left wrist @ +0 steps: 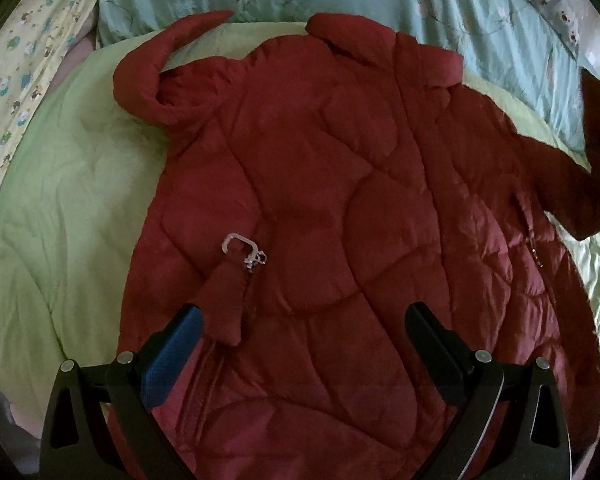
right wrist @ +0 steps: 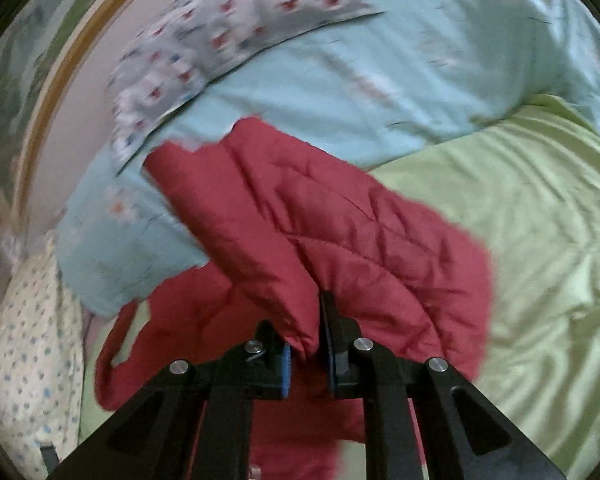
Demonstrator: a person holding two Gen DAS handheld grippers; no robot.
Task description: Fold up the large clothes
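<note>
1. Spread across the bed, on a pale green quilted bed cover (left wrist: 60, 200): a dark red quilted puffer jacket (left wrist: 320, 184), collar end far ahead of the left gripper (left wrist: 300, 320), hem end under its jaws.
2. Left jaws wide apart, holding nothing, hovering over the lower body of the jacket; just ahead of the left-hand jaw, a red fabric tab with a silver metal clip (left wrist: 242, 248).
3. Right gripper (right wrist: 306, 344) jaws narrow, clamped on the jacket's red quilted sleeve (right wrist: 320, 232), lifted clear of the cover (right-wrist view blurred, likely mid-swing).
4. Beyond the sleeve, a light teal floral duvet (right wrist: 380, 72).
5. Step in hand, by judgement: first fold, bringing the sleeve inward over the body.
6. Next move calls for laying the sleeve flat across the chest, releasing, then smoothing; the other sleeve (left wrist: 160, 72), curled far ahead and left of the left jaws, not yet folded.
</note>
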